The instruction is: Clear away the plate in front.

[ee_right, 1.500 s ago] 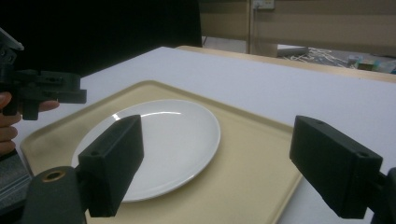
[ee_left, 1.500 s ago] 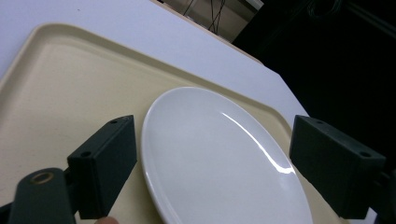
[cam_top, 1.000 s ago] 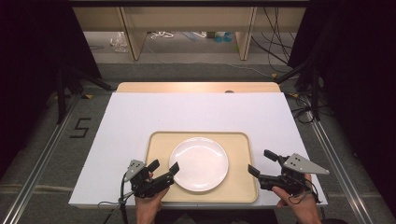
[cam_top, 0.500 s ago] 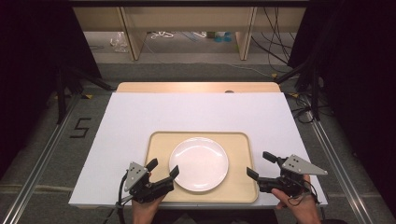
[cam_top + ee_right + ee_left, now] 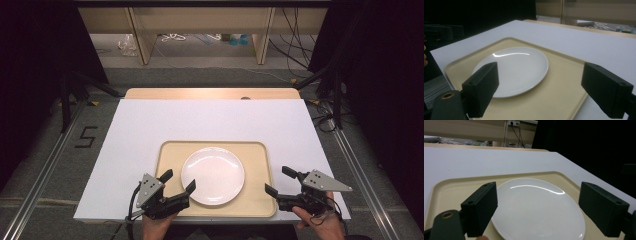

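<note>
A white sheet (image 5: 215,125) covers most of the wooden table (image 5: 210,93) in front of me, and nothing lies on it between my hands and the beige tray (image 5: 170,155) near my edge. Beyond the table's far side I see wooden shelving legs and loose cables on the floor, and a "5" marked on the floor to my left. The tray holds one white plate (image 5: 213,175), empty, sitting flat about in its middle. My left gripper (image 5: 176,182) hangs at the tray's near left corner with its jaws spread wide, holding nothing; in the left gripper view the plate (image 5: 536,207) lies between and just ahead of them. My right gripper (image 5: 281,181) sits at the tray's near right corner, jaws likewise parted and empty, with the plate (image 5: 511,70) ahead toward its left jaw.
</note>
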{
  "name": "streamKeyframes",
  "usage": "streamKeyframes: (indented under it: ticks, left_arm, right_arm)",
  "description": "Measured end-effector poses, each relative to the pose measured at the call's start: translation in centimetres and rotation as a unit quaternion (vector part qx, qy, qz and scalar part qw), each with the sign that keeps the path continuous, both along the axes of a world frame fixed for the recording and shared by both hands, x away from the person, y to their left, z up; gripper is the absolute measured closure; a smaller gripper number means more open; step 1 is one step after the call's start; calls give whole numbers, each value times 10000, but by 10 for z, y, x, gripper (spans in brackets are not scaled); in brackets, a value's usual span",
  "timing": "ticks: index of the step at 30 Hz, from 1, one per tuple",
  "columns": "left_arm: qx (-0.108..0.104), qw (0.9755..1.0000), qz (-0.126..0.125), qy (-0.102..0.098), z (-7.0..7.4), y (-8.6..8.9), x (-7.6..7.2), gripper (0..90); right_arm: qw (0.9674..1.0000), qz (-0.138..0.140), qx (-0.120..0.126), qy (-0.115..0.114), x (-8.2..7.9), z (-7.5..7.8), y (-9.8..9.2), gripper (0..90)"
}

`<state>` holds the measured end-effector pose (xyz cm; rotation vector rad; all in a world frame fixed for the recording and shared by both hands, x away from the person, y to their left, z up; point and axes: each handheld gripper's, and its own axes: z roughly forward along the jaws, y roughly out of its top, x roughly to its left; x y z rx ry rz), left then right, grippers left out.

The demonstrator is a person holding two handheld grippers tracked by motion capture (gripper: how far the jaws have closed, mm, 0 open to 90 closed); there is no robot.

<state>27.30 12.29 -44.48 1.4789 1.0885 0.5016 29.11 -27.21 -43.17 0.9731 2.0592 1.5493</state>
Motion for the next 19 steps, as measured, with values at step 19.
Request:
streamKeyframes:
  ticks: [19]
  left_arm:
    - [-135, 9998, 80, 95, -2, 3, 2, 153]
  right_arm:
    - [10000, -59, 34, 36, -4, 1, -2, 153]
